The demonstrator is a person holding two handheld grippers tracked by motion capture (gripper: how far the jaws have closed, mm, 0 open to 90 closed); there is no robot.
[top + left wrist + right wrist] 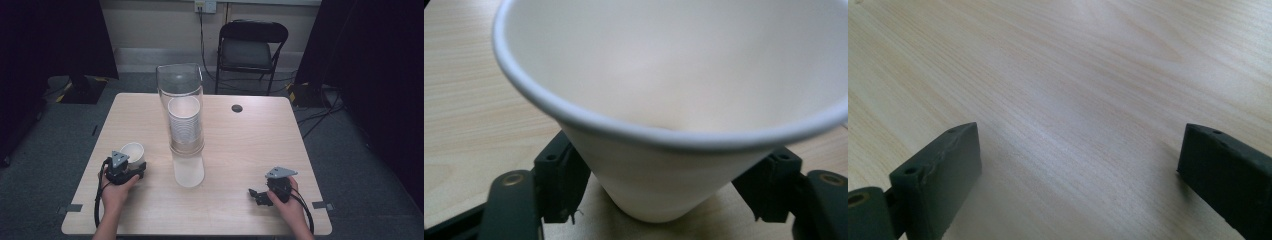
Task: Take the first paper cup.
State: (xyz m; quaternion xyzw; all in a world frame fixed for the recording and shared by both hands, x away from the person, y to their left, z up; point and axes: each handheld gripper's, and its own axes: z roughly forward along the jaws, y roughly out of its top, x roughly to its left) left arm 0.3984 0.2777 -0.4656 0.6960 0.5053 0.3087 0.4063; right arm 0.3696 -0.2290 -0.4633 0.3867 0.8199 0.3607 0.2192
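While the right gripper [261, 196] is idling with jaws apart at 4 o'clock, the left gripper [131, 161] is clamping a paper cup [133, 152], likely for the dispenser [183, 112].

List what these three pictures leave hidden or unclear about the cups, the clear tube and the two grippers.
- Cup in the left gripper: in the left gripper view its far rim is cut off by the top and right edges.
- Stack of cups in the clear tube: high view, too small to count.
- Right gripper: high view, the hand covers its rear.
- Dark round spot on the table: too small to identify.
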